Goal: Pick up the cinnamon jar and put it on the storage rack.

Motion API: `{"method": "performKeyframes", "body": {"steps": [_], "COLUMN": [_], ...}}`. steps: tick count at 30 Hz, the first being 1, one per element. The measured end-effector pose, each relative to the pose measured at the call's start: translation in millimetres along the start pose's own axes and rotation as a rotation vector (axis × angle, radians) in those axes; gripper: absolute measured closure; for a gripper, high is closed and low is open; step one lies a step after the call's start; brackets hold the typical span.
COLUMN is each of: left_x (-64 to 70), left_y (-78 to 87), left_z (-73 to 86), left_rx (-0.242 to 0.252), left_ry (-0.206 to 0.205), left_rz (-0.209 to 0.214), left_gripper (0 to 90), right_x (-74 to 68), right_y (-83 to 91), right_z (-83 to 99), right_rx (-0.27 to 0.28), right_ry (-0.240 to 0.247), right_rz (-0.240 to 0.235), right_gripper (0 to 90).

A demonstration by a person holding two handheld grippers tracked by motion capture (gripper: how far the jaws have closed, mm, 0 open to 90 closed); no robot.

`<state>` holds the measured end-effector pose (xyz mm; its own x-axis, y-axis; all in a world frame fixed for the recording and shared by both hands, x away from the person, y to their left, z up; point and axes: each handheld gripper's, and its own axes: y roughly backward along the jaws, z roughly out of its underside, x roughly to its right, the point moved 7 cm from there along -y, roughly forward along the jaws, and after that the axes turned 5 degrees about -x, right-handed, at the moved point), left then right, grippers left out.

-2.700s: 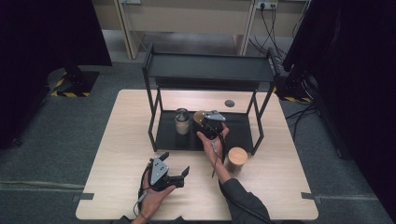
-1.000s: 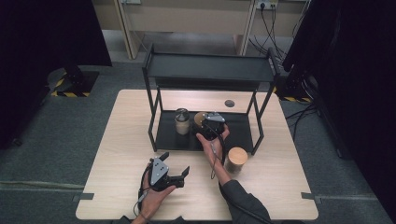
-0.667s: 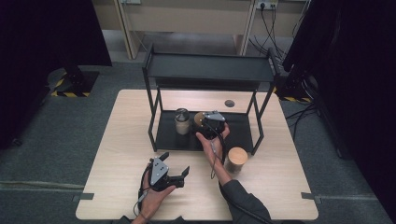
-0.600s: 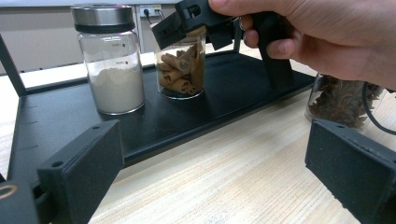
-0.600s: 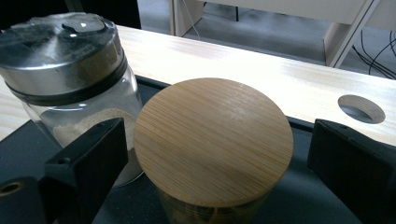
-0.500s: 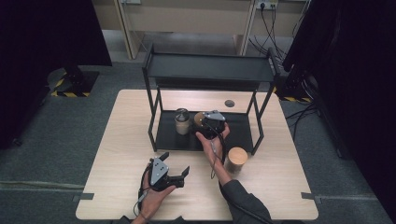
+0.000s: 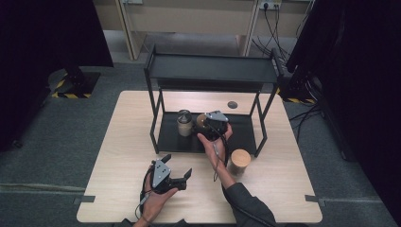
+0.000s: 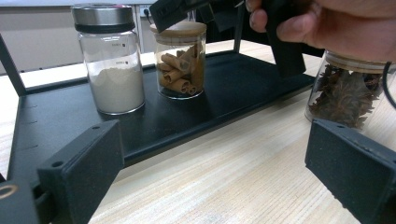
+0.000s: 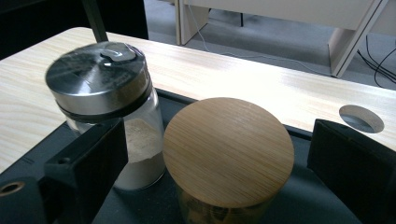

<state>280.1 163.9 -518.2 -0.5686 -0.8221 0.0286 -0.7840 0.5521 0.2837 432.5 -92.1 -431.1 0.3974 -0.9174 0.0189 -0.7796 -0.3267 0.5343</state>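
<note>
- Two jars stood side by side on my black shelf tray: the cinnamon jar and the powder jar.
- I held my right gripper just above the cinnamon jar's wooden lid, jaws spread wide, not touching.
- My left gripper rested on the table, jaws spread, holding nothing.
</note>
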Motion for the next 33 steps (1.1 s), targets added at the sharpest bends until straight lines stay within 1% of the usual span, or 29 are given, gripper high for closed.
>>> {"method": "performKeyframes", "body": {"steps": [2, 7, 10, 19, 26, 33], "left_x": [0.1, 0.1, 0.1, 0.3, 0.2, 0.4], "left_y": [-0.1, 0.0, 0.0, 0.0, 0.0, 0.0], "left_z": [-0.1, -0.1, 0.0, 0.0, 0.0, 0.0], "left_rx": [0.000, -0.001, -0.001, 0.000, 0.000, 0.000], "left_ry": [0.000, 0.000, 0.001, 0.001, 0.001, 0.000], "left_rz": [0.000, -0.001, 0.000, -0.001, -0.001, -0.002], "left_gripper": [3.9, 4.0, 3.9, 3.9, 3.9, 3.9], "right_x": [0.0, -0.8, -0.2, 0.0, 1.0, 2.4], "right_y": [3.1, 10.0, 14.3, 25.8, 30.9, 38.5], "right_z": [-0.8, -2.8, -3.4, -6.0, -4.8, -3.5], "right_rx": [0.008, 0.019, 0.026, 0.047, 0.054, 0.068], "right_ry": [-0.003, 0.012, 0.012, 0.019, 0.021, 0.038], "right_rz": [-0.007, -0.026, -0.040, -0.064, -0.080, -0.096], "right_gripper": [5.3, 5.3, 5.3, 5.3, 5.4, 5.4]}}
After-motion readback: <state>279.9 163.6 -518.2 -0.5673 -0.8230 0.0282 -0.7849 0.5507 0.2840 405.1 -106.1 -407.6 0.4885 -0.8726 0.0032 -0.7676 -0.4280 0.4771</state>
